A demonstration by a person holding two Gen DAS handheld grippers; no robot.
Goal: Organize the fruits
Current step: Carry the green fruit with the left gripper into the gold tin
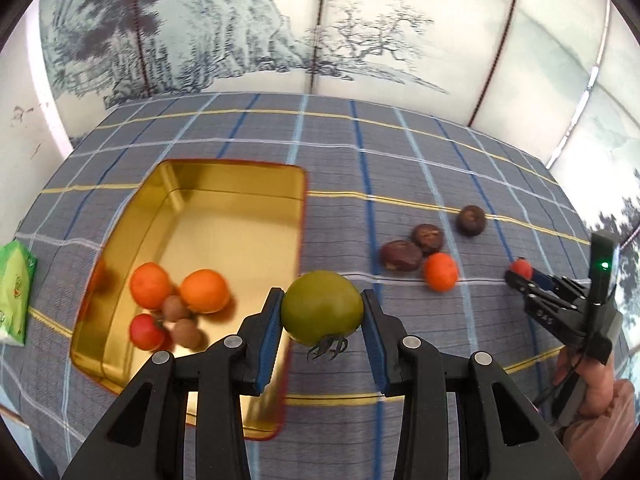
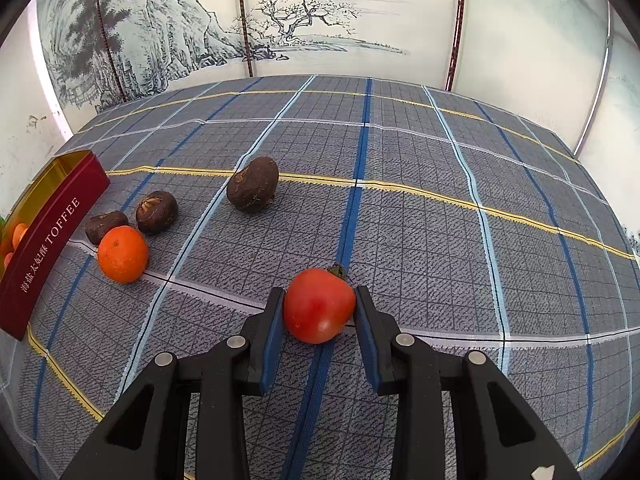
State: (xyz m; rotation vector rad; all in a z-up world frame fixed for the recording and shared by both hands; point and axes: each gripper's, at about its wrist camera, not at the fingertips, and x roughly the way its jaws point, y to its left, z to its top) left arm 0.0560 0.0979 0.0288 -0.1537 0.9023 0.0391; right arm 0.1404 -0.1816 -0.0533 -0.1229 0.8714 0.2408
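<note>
Broadly, largest first:
Backdrop: painted screen [image 2: 280,20] of ink trees and cliffs, standing behind the table.
Table cover: grey plaid cloth [image 2: 440,208] with blue, white and yellow stripes, spread over the whole surface.
Tin: gold-lined tin [image 1: 224,224] with a red outer wall lettered TOFFEE, on the left part of the cloth; two oranges [image 1: 204,290], a small red tomato and two small brown fruits lie together at its near left end.
Left gripper [image 1: 322,308]: blue pads clamped on a green tomato [image 1: 322,306], stem end toward the camera, held above the cloth just right of the tin's right wall.
Right gripper [image 2: 318,306]: pads closed against both sides of a red tomato [image 2: 318,304], calyx pointing away; whether it rests on the cloth or is just off it cannot be told. From the left wrist view this gripper is at far right, a hand [image 1: 600,384] on its handle.
Loose fruit: one orange [image 2: 122,254] on the cloth near the tin, touching or just beside two dark brown fruits [image 2: 156,212]; a third dark brown fruit [image 2: 253,190] sits apart, farther back.
Carton: green carton [image 1: 16,296] at the far left edge.
</note>
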